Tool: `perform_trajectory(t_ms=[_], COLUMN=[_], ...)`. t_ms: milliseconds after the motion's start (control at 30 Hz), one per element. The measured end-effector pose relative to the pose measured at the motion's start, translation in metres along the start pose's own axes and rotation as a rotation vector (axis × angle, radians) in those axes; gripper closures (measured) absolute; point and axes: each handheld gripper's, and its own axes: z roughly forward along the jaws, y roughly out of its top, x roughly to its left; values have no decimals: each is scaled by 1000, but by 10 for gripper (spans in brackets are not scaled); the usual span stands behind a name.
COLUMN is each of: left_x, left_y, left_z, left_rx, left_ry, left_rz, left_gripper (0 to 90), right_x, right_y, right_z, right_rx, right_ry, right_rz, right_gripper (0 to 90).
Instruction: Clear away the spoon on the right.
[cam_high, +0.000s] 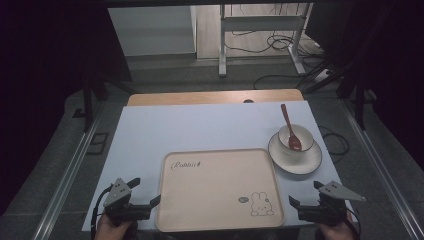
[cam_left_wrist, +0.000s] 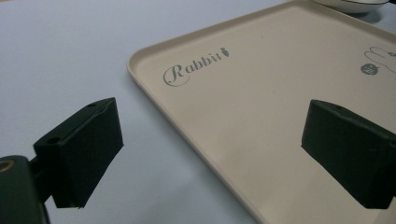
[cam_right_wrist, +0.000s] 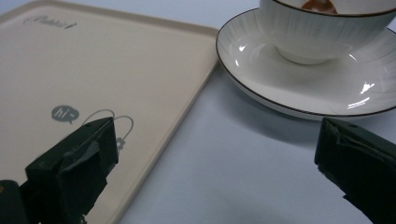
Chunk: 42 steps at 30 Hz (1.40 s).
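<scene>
Left gripper (cam_high: 145, 194) jaws spread, empty, at beige tray (cam_high: 218, 224) left edge, right gripper (cam_high: 305, 194) spread, empty, near saucer (cam_high: 295, 161), cup (cam_high: 306, 134), spoon (cam_high: 289, 127)

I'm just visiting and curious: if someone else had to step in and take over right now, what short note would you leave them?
Left hand-held gripper: open, holding nothing, at the near left edge of the beige rectangular tray with a rabbit drawing.
Right hand-held gripper: open, holding nothing, at the tray's near right corner.
White cup stands on the white dark-rimmed saucer, on the white table just beyond the tray's far right corner. The reddish-brown spoon leans inside the cup.
Done: nothing moved, by the look of it.
Left: probably lifting cup, saucer and spoon onto the tray, which lies bare.
</scene>
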Motion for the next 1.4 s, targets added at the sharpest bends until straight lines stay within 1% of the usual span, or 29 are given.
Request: perform_trajectory(t_ms=[100,133,200,400,733,1000,1167,1267,1400], left_x=[0,0,1,2,1,1,2,2,1], left_y=[0,0,0,0,-1,-1,-1,-1,-1], left_z=[0,0,-1,-1,-1,-1,-1,-1,-1], left_rx=[-3,-3,-5,-6,-7,-6,-8,-8,-7], left_ry=[-1,-2,-4,-6,-3,2,5,6,8], left_rz=[-3,-4,-5,-15,-11,-11,-19,-19,-17], left_gripper=[51,51,51,51,51,49,47,47,48], right_x=[3,5,6,5,6,4,3,1,-1], right_y=[1,1,1,2,2,3,6,8,10], right_z=[3,3,5,6,8,9,9,11,12], right_rx=[27,33,47,63,82,87,87,102,109], right_ry=[-26,-26,-33,-25,-23,-20,-25,-6,-1], right_rz=[-32,-43,-52,-45,-59,-44,-55,-62,-69], right_gripper=[0,0,0,0,0,0,0,9,10])
